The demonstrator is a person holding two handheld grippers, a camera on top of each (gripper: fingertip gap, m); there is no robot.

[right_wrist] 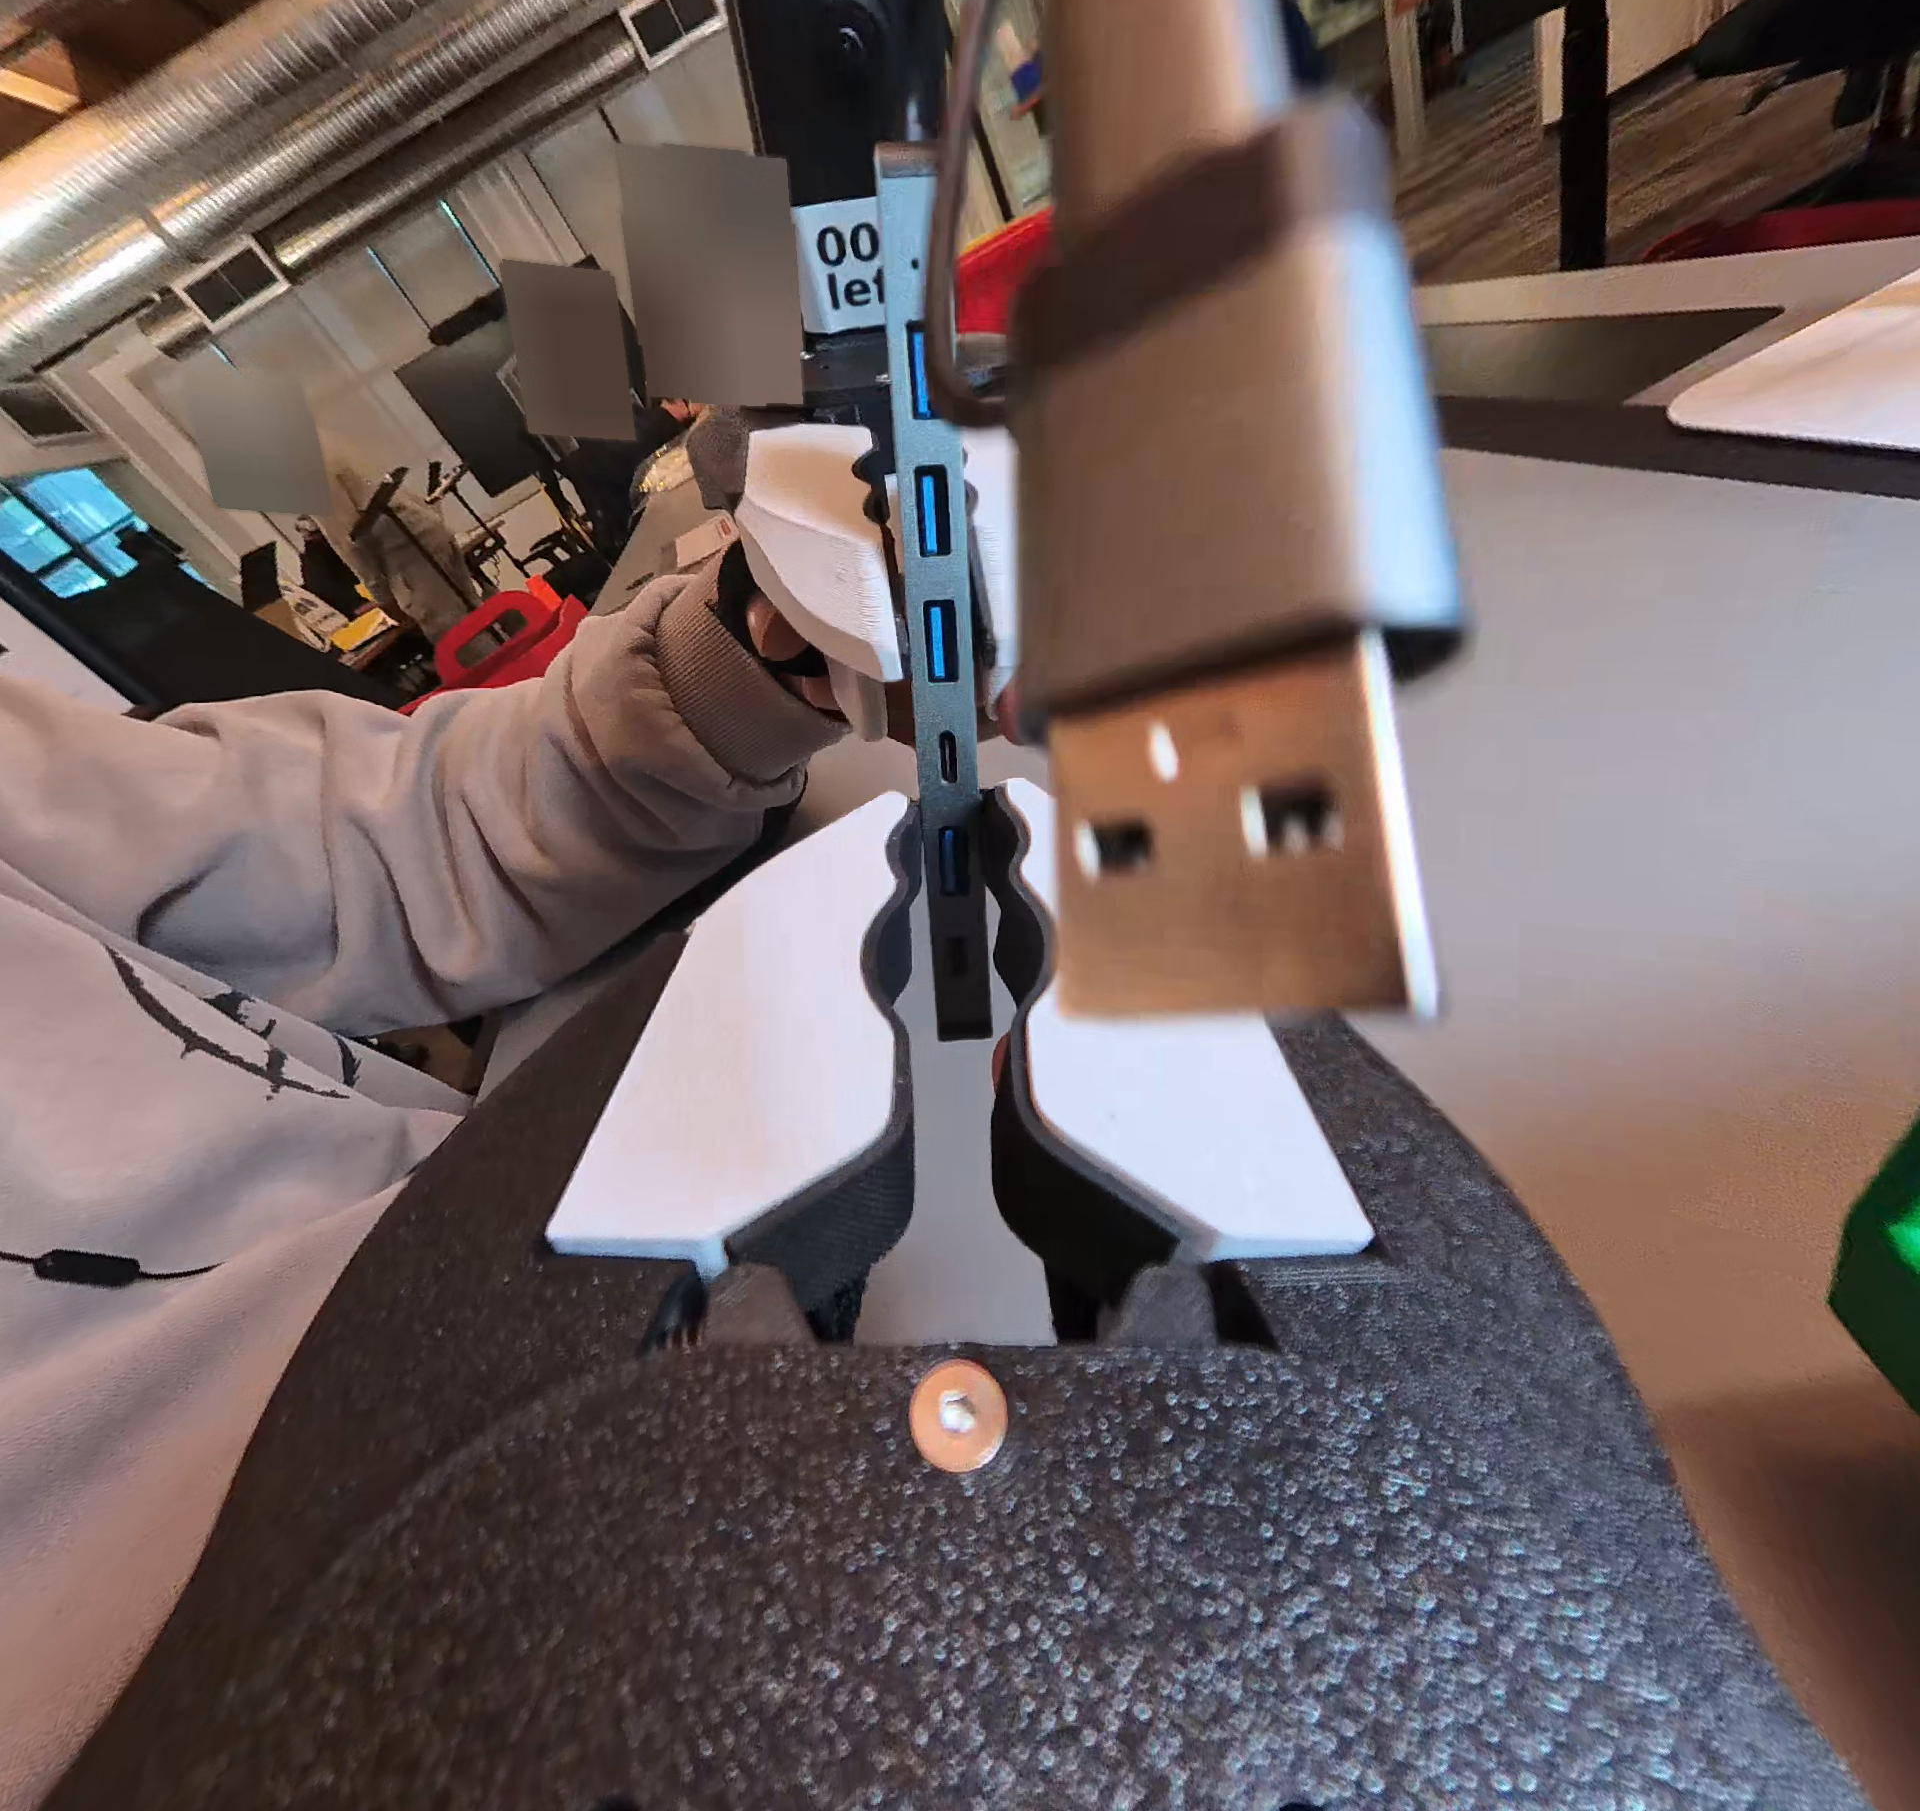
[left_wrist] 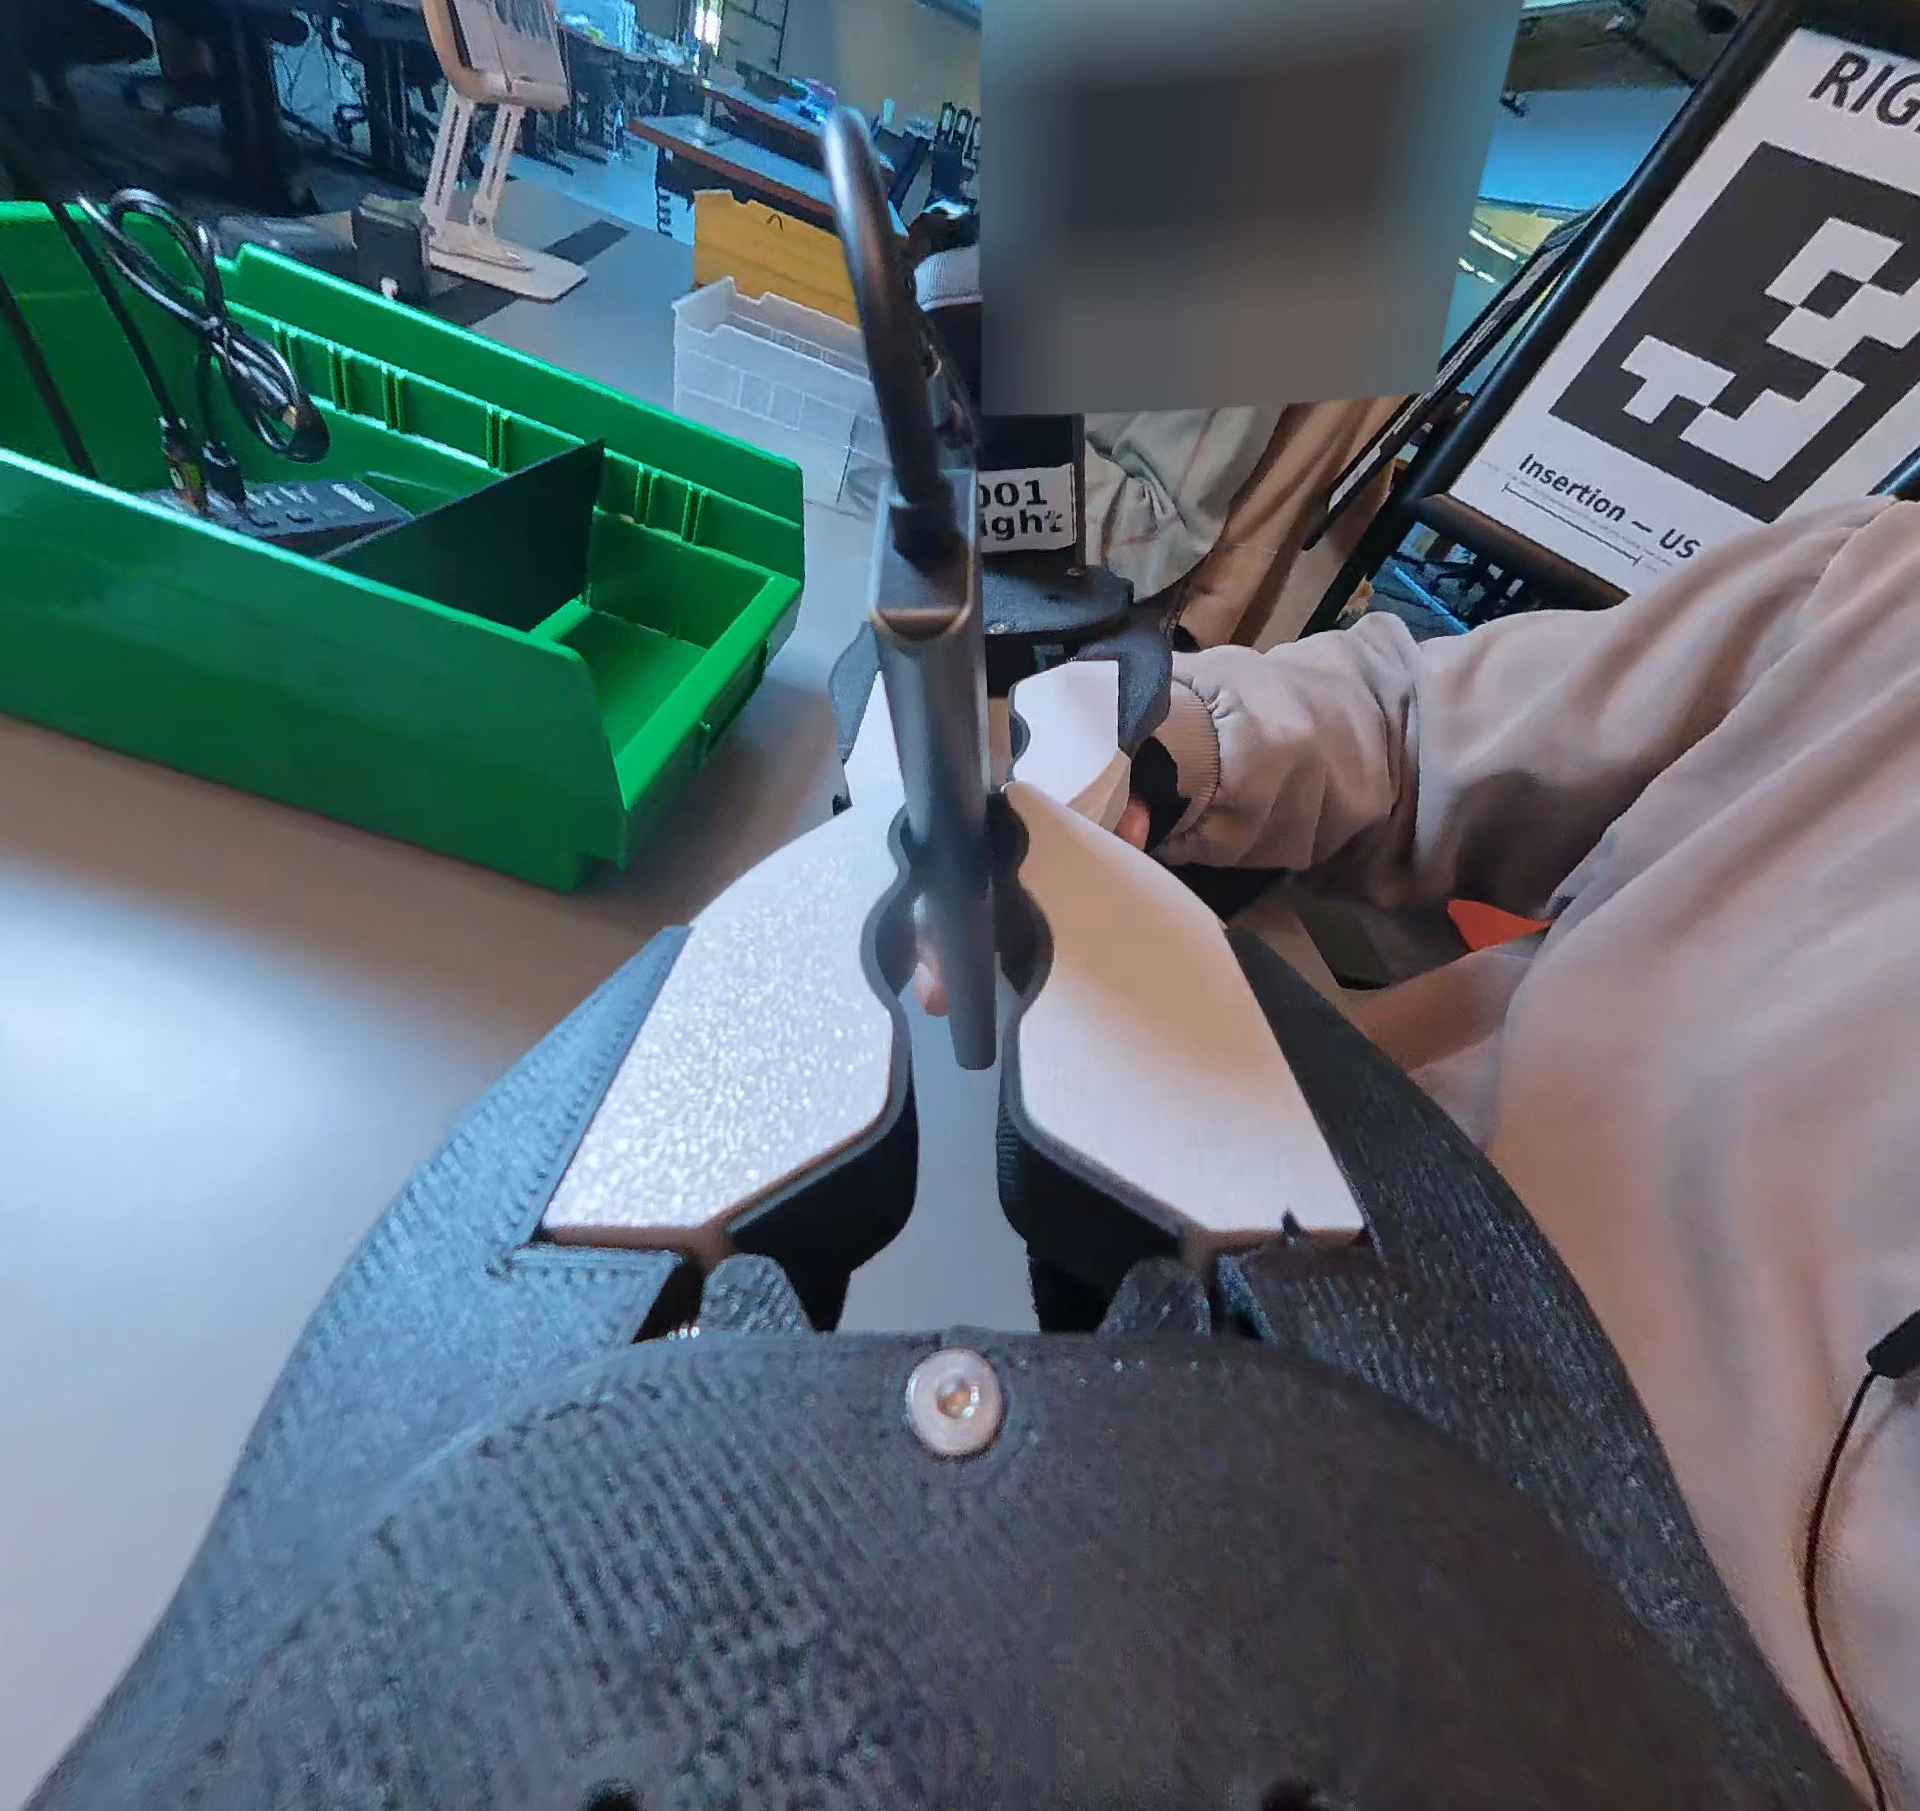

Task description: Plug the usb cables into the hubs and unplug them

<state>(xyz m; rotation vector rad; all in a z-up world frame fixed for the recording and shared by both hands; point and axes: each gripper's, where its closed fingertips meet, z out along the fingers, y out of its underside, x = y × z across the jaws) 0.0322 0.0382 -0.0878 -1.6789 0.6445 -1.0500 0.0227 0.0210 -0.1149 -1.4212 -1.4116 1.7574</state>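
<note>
A slim grey usb hub stands upright above the table. My left gripper is shut on its lower part. A black cable curves up from its top end. In the right wrist view the hub shows a row of blue ports facing the camera. My right gripper is shut on its near end. The left gripper's white fingers clamp it farther up. A silver usb plug hangs loose and blurred close to the lens, right of the hub, in no port.
A green bin with a black divider stands at the left and holds a black hub with cables plugged in. A white crate stands behind. A marker sign stands at the right. A person's grey sleeve fills the right side. The grippers are tip to tip, or close to it.
</note>
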